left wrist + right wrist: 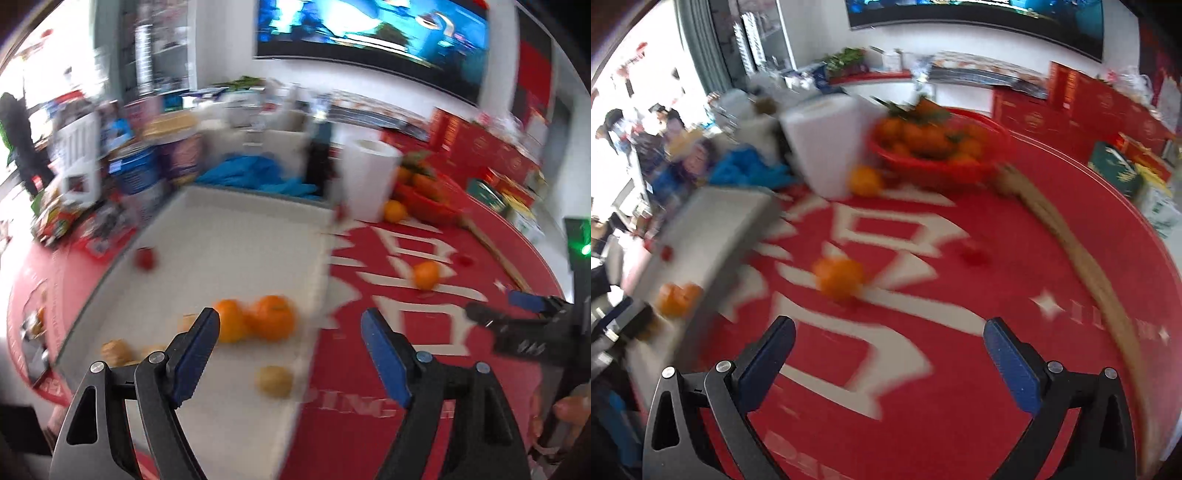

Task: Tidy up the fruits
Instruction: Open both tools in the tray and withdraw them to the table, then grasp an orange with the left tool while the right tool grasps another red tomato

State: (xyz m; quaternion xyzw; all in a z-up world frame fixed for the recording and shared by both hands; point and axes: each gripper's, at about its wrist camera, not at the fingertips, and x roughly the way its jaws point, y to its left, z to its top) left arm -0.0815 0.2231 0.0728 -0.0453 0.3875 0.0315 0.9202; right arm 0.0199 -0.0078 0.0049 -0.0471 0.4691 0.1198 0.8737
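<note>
Two oranges (255,321) lie side by side on the white tray (229,236), with a brown kiwi-like fruit (275,380), several walnut-like pieces (118,350) and a small red fruit (146,258) also on it. My left gripper (291,325) hangs open over the tray's right edge, nothing between its fingers. A loose orange (840,277) rests on the red tablecloth (960,369) ahead of my right gripper (886,332), which stands wide open and empty. A small red fruit (973,254) lies farther right. The right gripper (524,306) shows at the left view's right edge.
A red basket of oranges (934,147) stands at the back, with one orange (864,181) in front of it beside a white paper roll (827,144). A long wooden stick (1082,266) curves along the right. Boxes, blue cloth (255,173) and clutter line the back.
</note>
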